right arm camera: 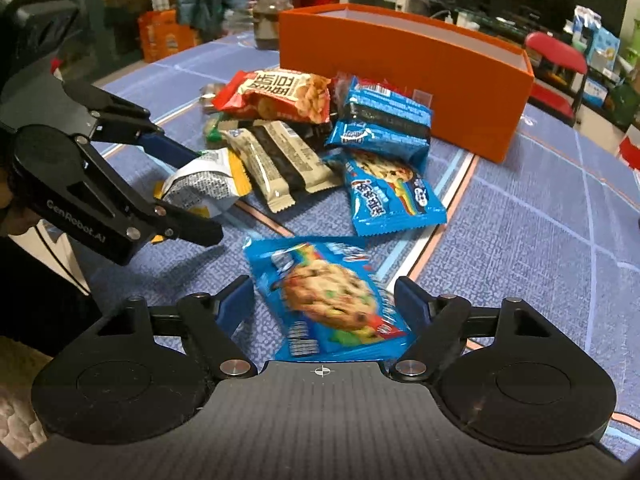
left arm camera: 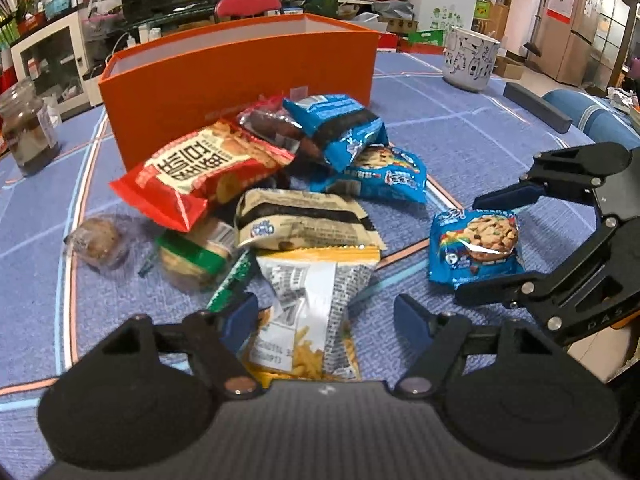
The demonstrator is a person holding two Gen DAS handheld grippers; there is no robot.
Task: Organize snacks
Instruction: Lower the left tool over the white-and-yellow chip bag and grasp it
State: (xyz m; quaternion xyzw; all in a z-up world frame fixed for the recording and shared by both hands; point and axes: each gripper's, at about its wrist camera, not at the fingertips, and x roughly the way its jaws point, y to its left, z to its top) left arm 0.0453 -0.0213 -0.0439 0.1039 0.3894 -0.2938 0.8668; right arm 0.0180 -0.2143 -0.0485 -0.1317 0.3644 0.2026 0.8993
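Note:
A heap of snack packets lies on the blue tablecloth in front of an open orange box. My left gripper is shut on a white-and-yellow fries packet, which bulges between its fingers. My right gripper is shut on a blue cookie packet lying apart from the heap. The heap holds a red packet, a beige packet, two blue packets, a green-banded one and a clear-wrapped round cake.
A glass jar stands to the left of the box, a white printed cup at the back right, and a dark bar near the right table edge. A red chair and cluttered shelves stand behind the table.

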